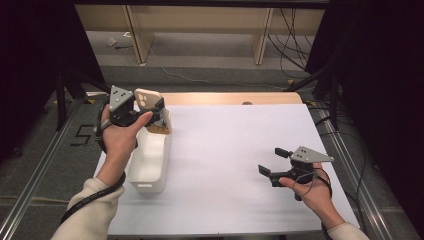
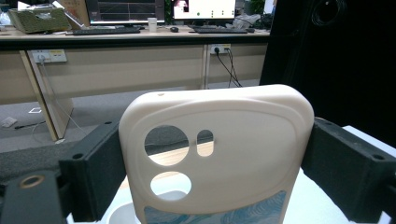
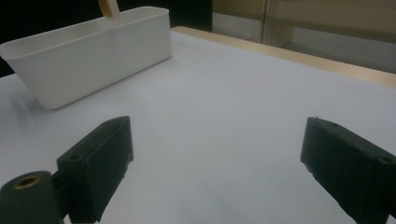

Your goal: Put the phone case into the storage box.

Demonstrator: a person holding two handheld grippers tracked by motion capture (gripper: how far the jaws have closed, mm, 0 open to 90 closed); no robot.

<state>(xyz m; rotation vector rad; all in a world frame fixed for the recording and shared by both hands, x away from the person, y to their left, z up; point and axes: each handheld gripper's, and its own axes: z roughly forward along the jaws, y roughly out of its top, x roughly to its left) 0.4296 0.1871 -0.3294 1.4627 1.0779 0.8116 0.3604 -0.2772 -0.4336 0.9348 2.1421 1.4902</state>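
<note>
Left gripper (image 1: 150,107) pinches a phone case (image 1: 148,100) above the far end of a bin (image 1: 150,165); right gripper (image 1: 272,161) hangs spread and empty over the table (image 1: 225,150).

The case is cream, smooth and matte, with rounded corners, two round cutouts and a small oval one; a blue wavy pattern shows at its lower edge. The bin is white plastic, oblong, with rounded corners. A white sheet covers the table, with a bare wooden strip along its far edge. The jaw pads are black blocks. No writing is legible.
</note>
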